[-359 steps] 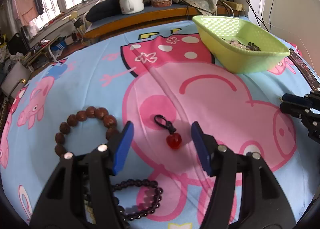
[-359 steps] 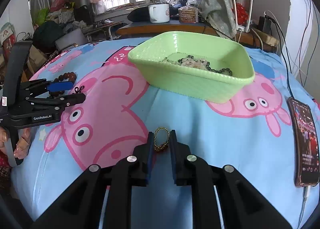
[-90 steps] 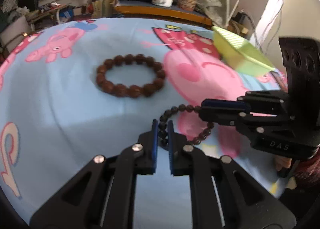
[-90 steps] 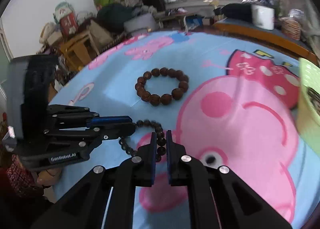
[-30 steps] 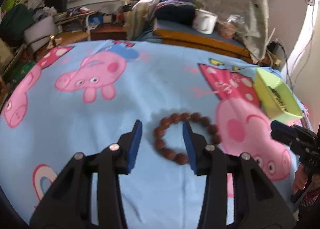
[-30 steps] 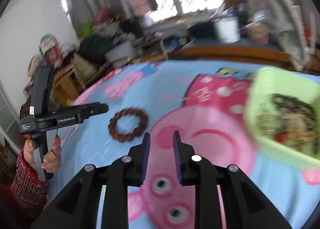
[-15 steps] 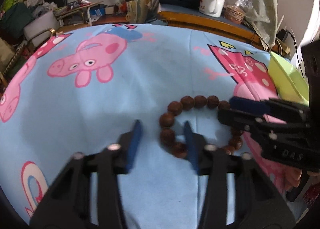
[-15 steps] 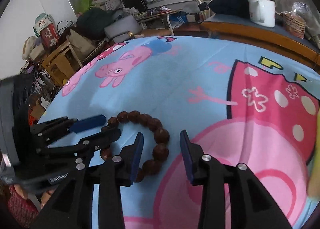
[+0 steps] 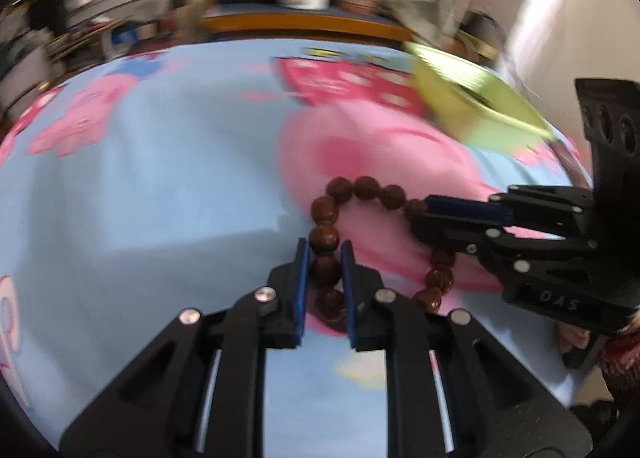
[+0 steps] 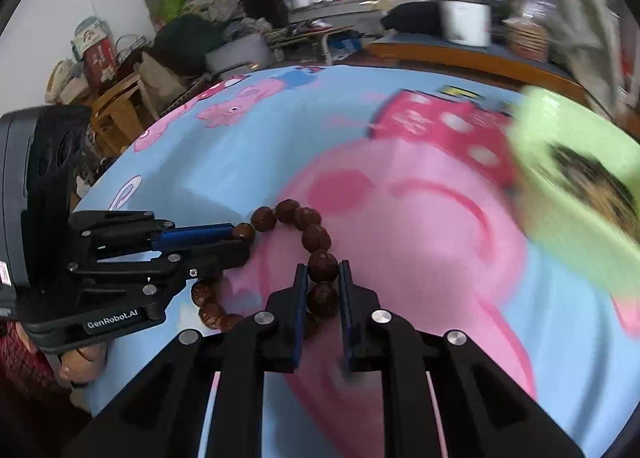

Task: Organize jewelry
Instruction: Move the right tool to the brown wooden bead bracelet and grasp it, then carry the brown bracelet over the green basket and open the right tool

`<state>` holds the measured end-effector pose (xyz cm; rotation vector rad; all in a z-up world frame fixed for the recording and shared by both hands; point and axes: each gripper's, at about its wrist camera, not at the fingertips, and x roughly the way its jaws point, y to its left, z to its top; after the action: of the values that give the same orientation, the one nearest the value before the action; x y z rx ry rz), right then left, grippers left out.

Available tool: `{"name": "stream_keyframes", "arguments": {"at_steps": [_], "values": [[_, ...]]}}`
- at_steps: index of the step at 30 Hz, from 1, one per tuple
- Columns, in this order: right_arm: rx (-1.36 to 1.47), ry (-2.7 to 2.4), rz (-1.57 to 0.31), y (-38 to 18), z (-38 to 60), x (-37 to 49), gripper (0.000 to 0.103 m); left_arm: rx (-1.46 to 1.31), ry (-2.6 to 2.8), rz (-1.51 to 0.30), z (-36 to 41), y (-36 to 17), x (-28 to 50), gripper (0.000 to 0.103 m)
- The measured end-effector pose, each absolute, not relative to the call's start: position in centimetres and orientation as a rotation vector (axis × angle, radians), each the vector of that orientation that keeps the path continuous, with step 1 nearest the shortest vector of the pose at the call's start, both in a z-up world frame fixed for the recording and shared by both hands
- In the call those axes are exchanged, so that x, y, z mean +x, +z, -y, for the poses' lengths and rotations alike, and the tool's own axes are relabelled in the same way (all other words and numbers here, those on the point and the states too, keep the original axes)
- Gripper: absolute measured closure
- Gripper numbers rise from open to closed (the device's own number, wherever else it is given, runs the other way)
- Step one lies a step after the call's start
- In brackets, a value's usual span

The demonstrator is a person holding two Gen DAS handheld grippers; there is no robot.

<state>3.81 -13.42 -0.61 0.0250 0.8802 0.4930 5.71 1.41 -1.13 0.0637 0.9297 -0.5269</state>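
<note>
A bracelet of large brown wooden beads (image 9: 362, 188) (image 10: 288, 212) is stretched between my two grippers over the blue cartoon-pig sheet (image 9: 160, 186). My left gripper (image 9: 325, 244) is closing its jaws, and its blue pads press on a bead at the loop's left side. From the left of the right wrist view it reaches in as the left gripper (image 10: 240, 238). My right gripper (image 10: 322, 267) is shut on beads at the opposite side and enters the left wrist view as the right gripper (image 9: 420, 214). The green basket (image 9: 480, 114) (image 10: 580, 198), blurred, holds other jewelry.
A white mug (image 10: 466, 28) and a woven basket (image 10: 524, 38) stand on a wooden bench beyond the sheet. Bags and furniture crowd the room at the left (image 10: 120, 70). A hand in a red sleeve (image 10: 80, 362) holds the left gripper.
Half a second ago both grippers stood open around the bracelet's beads. Their jaws have since narrowed onto the beads, and both views have swung right, toward the green basket.
</note>
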Motion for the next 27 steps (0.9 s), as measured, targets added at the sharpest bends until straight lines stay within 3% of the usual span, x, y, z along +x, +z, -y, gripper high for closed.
{"name": "stream_keyframes", "arguments": {"at_steps": [10,16,23,25,26,27], "values": [[0.241,0.369,-0.687,4.2,24.0,-1.8,0.103,0.122,-0.785,-0.831,7.5,5.1,5.0,0.089],[0.254,0.301,-0.560,7.7,27.0,1.1,0.103,0.155,-0.785,-0.743,11.7,8.7,8.8,0.088],[0.281,0.254,-0.569,7.1,29.1,6.3,0.103,0.161,-0.735,-0.793,15.1,8.0,15.0,0.088],[0.270,0.231,-0.614,5.8,29.3,8.3,0.103,0.187,-0.723,-0.808,15.9,7.2,16.3,0.078],[0.238,0.183,-0.624,4.9,29.3,9.2,0.103,0.218,-0.701,-0.801,16.5,6.5,17.1,0.056],[0.222,0.148,-0.623,4.4,29.4,9.7,0.103,0.235,-0.658,-0.794,16.7,6.0,17.6,0.055]]}}
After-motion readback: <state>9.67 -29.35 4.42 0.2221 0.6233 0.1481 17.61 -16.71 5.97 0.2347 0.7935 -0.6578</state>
